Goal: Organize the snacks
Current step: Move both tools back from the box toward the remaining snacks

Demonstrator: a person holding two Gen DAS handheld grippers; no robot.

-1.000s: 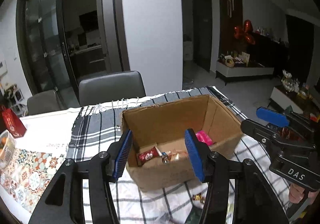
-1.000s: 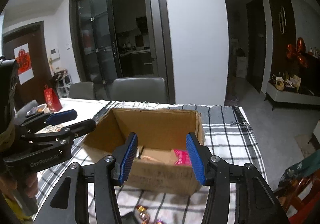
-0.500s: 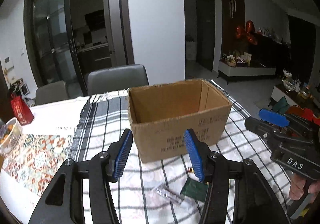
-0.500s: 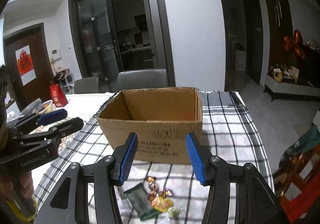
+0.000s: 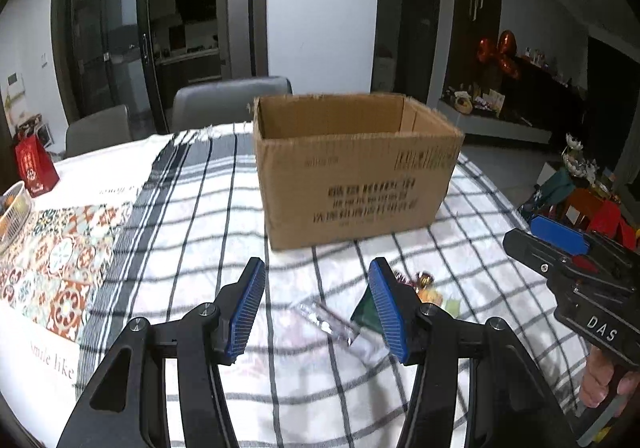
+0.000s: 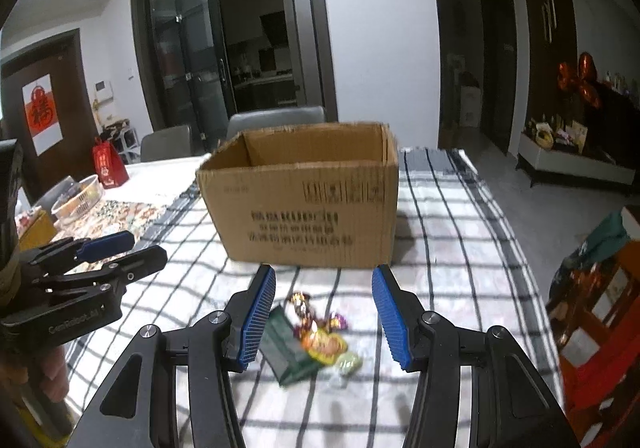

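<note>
An open cardboard box stands on the checked tablecloth; it also shows in the right wrist view. Loose snacks lie in front of it: a dark green packet, several coloured wrapped candies and a clear wrapper. My left gripper is open and empty, low over the cloth just left of the snacks. My right gripper is open and empty, right above the candies. Each gripper shows in the other's view: the right and the left.
Grey chairs stand behind the table. A red gift bag and a white basket sit at the table's left, on a patterned mat. The table's right edge drops to the floor, with clutter beside it.
Both grippers have pulled back from above the box and come down low toward the snacks on the cloth. The inside of the box is now hidden by its front wall.
</note>
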